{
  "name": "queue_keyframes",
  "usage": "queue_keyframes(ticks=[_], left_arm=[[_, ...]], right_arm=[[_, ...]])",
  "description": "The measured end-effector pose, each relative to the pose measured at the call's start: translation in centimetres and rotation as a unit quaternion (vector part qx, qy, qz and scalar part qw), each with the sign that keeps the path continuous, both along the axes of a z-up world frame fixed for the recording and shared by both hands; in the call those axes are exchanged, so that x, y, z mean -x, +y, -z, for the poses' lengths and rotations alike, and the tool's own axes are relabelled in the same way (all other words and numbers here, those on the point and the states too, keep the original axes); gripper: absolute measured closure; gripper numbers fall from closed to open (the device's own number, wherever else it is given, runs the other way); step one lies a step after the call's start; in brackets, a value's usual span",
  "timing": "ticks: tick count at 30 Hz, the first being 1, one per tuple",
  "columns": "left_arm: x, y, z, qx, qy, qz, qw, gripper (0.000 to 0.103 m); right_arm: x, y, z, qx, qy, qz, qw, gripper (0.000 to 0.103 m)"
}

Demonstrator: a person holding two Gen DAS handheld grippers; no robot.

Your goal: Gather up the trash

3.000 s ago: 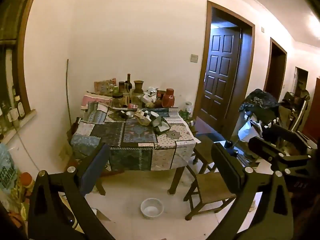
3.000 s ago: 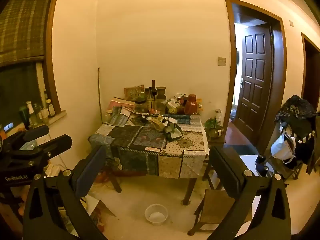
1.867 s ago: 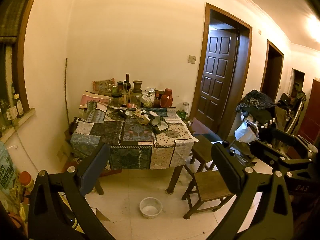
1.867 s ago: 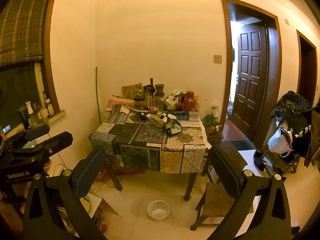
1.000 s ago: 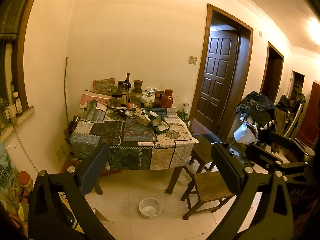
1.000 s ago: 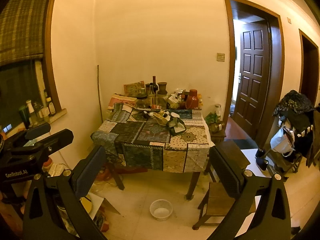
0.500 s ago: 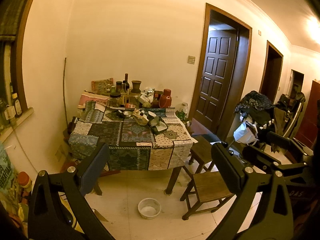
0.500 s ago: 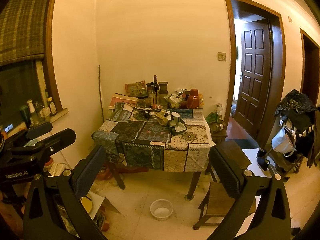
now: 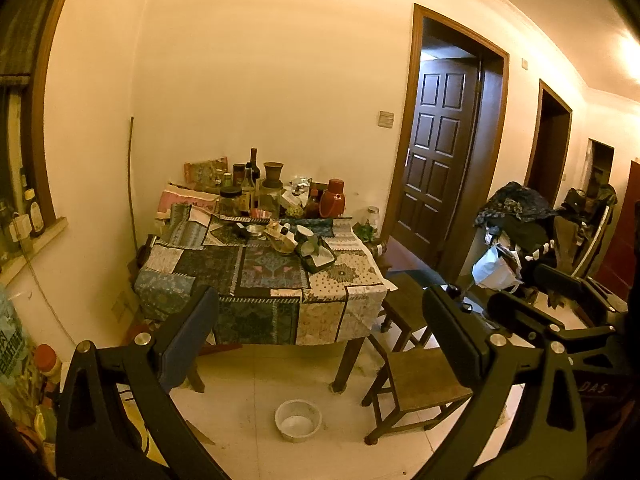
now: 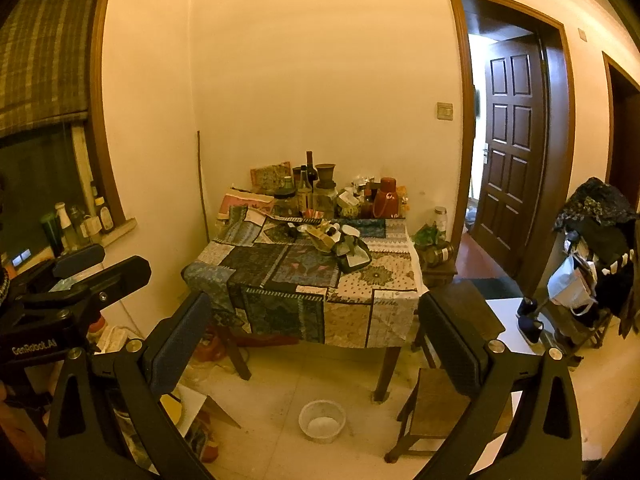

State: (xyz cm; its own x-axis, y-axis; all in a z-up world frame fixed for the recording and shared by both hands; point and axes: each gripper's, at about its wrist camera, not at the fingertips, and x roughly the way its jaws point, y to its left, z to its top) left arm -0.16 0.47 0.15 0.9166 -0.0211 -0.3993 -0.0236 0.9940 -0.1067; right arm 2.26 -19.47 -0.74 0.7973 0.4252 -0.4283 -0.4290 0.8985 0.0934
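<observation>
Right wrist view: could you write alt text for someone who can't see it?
An open gripper points at a table under a patchwork cloth, crowded with bottles and clutter. A white bowl sits on the floor beneath; a dark door stands open at right.

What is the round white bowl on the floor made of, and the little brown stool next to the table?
The round white bowl looks like thin plastic: pale, slightly see-through walls with a dull sheen. The little brown stool looks like wood, dark-stained and matte, with a flat plank seat and square legs. Neither is certain from this far away.

Crumpled wrappers [image 9: 310,246] heaped mid-table, on patchwork cloth [image 9: 224,260]
</observation>
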Motion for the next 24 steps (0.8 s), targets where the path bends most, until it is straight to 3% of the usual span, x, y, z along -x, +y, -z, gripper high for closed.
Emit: queue_keyframes(ticks=[12, 24], left_arm=[[-5.1, -3.4, -0.5, -0.01, -0.01, -0.014, 0.9998, 0.001], [-15.1, 0.4, 0.6, -0.009, -0.004, -0.031, 0.9995, 0.001]], right_arm=[[-4.4, -2.6, -0.4, -0.001, -0.013, 0.002, 1.0, 0.0], [-12.9, -1.7, 0.5, -0.003, 0.011, 0.037, 0.999, 0.0]])
